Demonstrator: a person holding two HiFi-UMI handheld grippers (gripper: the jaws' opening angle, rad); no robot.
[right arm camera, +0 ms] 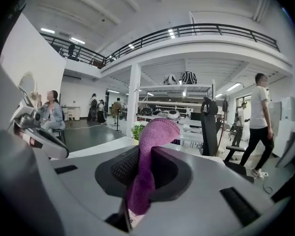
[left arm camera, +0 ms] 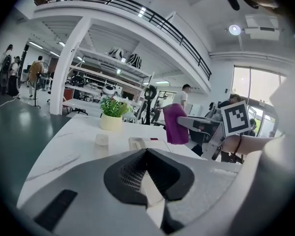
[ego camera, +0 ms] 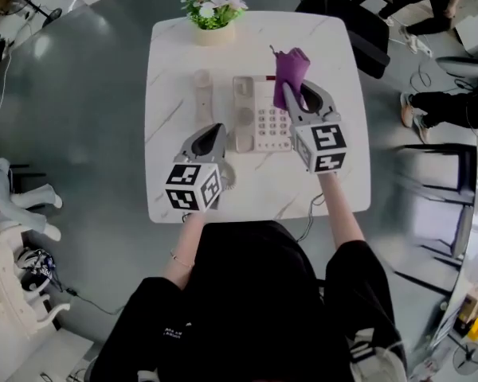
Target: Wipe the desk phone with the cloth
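A cream desk phone (ego camera: 261, 116) sits mid-table on the white marble table (ego camera: 334, 173); its base also shows low in the left gripper view (left arm camera: 141, 142). A cream handset-shaped piece (ego camera: 202, 92) lies apart, left of the base. My right gripper (ego camera: 295, 95) hovers over the phone's far right corner, shut on a purple cloth (ego camera: 291, 72) that sticks out past the tips. That cloth (right arm camera: 148, 156) fills the jaws in the right gripper view. My left gripper (ego camera: 213, 131) is shut with nothing in it, just near and left of the phone.
A potted plant (ego camera: 213, 21) stands at the table's far edge. A dark office chair (ego camera: 358, 22) is beyond the far right corner, and a person's legs (ego camera: 446, 106) are to the right. A thin cable (ego camera: 311, 213) hangs off the near edge.
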